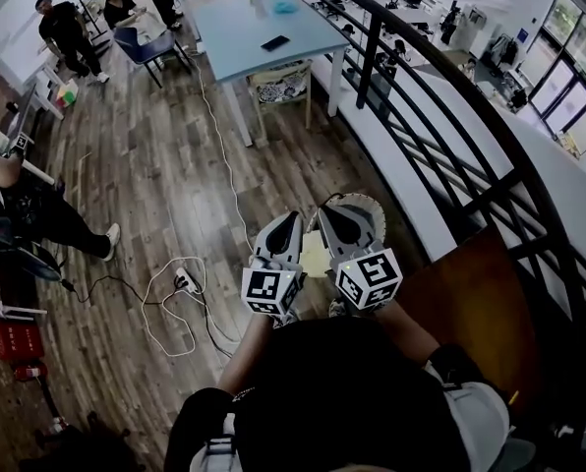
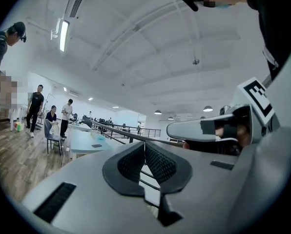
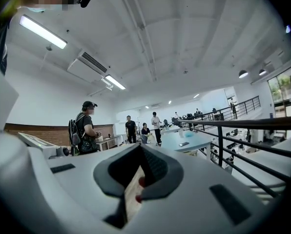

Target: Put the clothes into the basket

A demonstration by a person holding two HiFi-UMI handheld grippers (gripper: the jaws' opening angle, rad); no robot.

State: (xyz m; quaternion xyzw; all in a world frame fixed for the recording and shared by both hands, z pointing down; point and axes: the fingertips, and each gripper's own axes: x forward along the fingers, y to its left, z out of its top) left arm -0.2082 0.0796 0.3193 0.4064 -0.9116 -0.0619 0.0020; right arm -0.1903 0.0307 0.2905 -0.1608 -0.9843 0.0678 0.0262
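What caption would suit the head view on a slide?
Left gripper and right gripper, both shut, side by side over a wooden floor beside a black railing.

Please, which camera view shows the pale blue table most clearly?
The head view. It looks down on the pale blue table, so nearly its whole top shows. In the left gripper view the table is small, far off and almost edge-on. In the right gripper view the table looks much the same.
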